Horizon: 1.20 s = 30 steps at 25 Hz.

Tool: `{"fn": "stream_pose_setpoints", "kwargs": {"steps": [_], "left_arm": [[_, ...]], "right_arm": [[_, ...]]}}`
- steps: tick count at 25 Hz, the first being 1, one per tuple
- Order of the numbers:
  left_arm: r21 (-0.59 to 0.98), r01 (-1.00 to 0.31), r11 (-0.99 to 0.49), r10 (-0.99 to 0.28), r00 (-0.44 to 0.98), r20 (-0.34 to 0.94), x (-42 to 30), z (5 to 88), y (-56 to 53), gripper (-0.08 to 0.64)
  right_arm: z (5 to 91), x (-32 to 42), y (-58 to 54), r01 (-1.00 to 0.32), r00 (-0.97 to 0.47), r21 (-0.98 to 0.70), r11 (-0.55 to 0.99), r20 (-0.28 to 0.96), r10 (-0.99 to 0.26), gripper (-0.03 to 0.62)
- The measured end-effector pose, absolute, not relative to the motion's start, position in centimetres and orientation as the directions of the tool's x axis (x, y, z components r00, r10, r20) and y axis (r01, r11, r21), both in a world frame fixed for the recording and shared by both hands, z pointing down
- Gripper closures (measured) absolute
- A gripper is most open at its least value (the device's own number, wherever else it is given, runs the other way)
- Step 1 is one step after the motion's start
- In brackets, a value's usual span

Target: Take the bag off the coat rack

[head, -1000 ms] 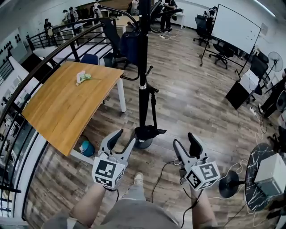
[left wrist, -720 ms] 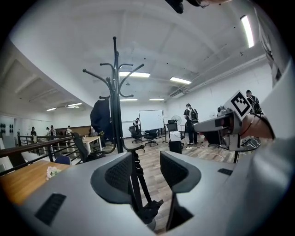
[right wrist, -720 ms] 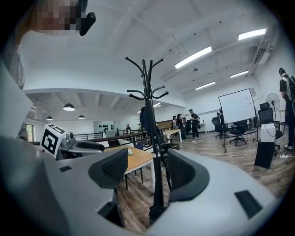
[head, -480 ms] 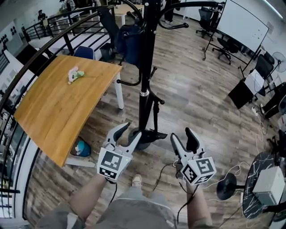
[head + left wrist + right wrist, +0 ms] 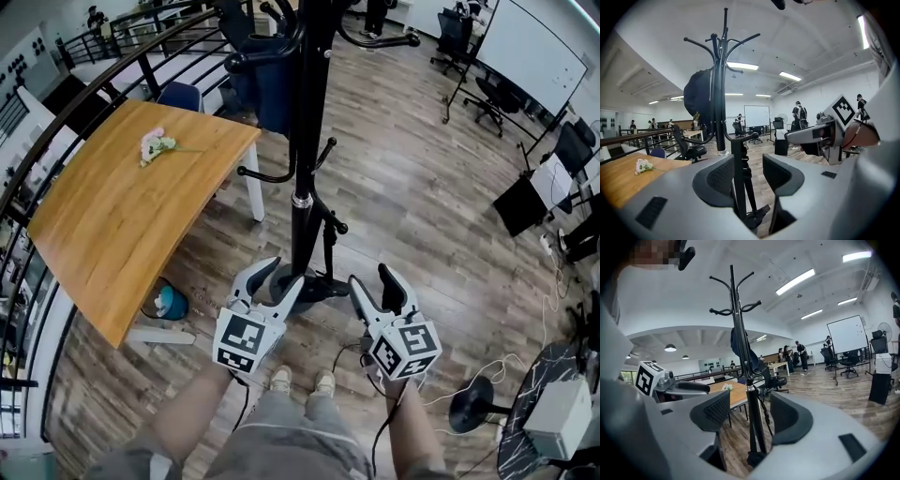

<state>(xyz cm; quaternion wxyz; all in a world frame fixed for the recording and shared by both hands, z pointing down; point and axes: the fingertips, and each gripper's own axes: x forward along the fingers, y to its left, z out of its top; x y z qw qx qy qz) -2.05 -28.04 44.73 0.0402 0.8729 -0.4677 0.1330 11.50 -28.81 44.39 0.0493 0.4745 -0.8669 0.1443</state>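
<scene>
Left gripper [image 5: 275, 281] and right gripper [image 5: 373, 286] are low in front of me, side by side, near the foot of the coat rack [image 5: 302, 187]. My left jaws are spread wide, gripping nothing. My right jaws are wide too, also gripping nothing (the rack pole shows through each gap, but it's beyond the jaws, no contact). The bag [image 5: 700, 98] is dark and hangs high on the rack from an upper hook, on the side toward the wooden table [image 5: 112, 216], well above both grippers. A small bunch of flowers [image 5: 155, 145] lies on the table. A whiteboard [image 5: 534, 52] stands far off to my right.
</scene>
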Motion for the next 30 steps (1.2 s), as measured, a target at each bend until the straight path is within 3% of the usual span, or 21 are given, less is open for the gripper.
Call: {"fn": "stream_pose_setpoints", "kwargs": {"steps": [13, 30], "left_arm": [[-0.069, -0.886, -0.458, -0.856, 0.419, 0.304, -0.8, 52.5, -32.5, 0.356], [-0.056, -0.906, -0.420, -0.861, 0.379, 0.340, 0.4, 62.4, -38.2, 0.356]], "right_arm": [[51.3, 10.7, -35.5, -0.755, -0.656, -0.192, 0.627, 0.237, -0.717, 0.313], [61.0, 7.1, -40.8, -0.720, -0.690, -0.170, 0.673, 0.277, -0.669, 0.313]]}}
